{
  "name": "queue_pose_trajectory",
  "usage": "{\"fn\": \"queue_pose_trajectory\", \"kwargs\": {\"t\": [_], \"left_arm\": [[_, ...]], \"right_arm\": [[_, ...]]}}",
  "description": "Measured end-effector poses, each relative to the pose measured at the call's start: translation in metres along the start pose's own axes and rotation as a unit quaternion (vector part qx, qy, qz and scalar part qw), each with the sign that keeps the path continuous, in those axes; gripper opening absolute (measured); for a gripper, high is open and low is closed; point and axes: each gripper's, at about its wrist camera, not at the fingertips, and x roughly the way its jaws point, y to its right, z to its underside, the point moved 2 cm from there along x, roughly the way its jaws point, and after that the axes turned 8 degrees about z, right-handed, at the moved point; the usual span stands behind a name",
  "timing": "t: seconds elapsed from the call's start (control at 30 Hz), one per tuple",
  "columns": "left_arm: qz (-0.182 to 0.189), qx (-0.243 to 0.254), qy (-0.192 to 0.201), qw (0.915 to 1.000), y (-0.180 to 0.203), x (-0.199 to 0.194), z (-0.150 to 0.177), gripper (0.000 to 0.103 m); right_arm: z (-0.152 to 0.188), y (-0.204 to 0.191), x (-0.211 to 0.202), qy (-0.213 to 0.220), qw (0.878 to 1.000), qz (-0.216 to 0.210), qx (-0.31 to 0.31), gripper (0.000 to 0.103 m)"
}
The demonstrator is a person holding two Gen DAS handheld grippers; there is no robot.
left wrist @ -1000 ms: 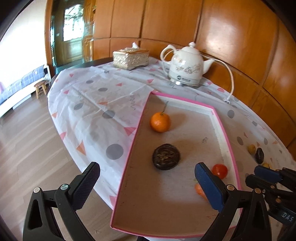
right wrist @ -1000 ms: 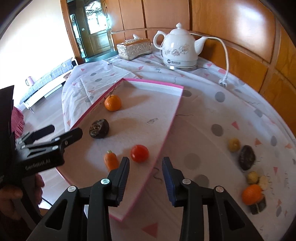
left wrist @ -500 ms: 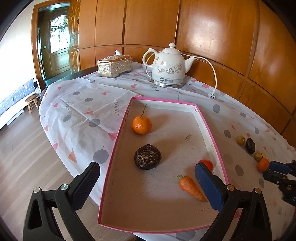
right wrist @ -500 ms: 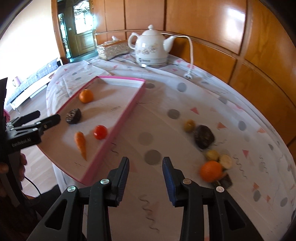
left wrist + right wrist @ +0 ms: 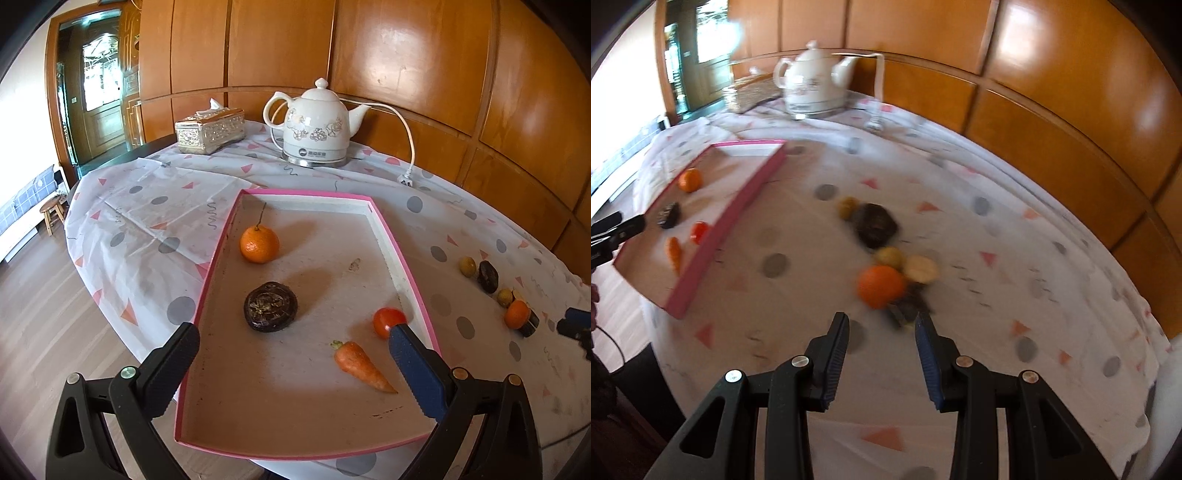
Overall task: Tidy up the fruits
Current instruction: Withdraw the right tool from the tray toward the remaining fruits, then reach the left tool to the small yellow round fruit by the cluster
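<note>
A pink-rimmed tray (image 5: pixel 413 280) holds an orange (image 5: pixel 259 244), a dark round fruit (image 5: pixel 270 306), a red tomato (image 5: pixel 388 322) and a carrot (image 5: pixel 360 366). My left gripper (image 5: pixel 291 354) is open and empty over the tray's near end. On the cloth to the right lies a loose cluster: an orange (image 5: pixel 881 286), a dark fruit (image 5: pixel 875 225), small yellow-green fruits (image 5: pixel 889 256) and a pale slice (image 5: pixel 921 268). My right gripper (image 5: pixel 882 334) is open and empty just in front of that orange. The right wrist view is blurred.
A white kettle (image 5: pixel 317 127) with a cord and plug (image 5: pixel 406 181) stands at the back, beside a silver tissue box (image 5: pixel 209 130). The table edge and wooden floor (image 5: pixel 40 314) lie left. A wood-panelled wall runs behind.
My right gripper has swung away from the tray to the loose fruit cluster and now hovers close in front of its orange. My left gripper's view has shifted right, staying open.
</note>
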Motion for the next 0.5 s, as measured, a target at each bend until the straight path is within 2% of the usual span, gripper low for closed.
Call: {"fn": "queue_pose_trajectory", "kwargs": {"t": [0.3, 0.5], "left_arm": [[0.021, 0.014, -0.009, 0.9996, 0.013, 0.001, 0.0, 0.103], [0.029, 0.047, -0.012, 0.9984, 0.03, 0.001, -0.001, 0.103]], "right_arm": [[0.022, 0.075, 0.012, -0.032, 0.996, 0.064, 0.047, 0.037], [0.049, 0.13, 0.03, -0.068, 0.984, 0.112, 0.121, 0.037]]}}
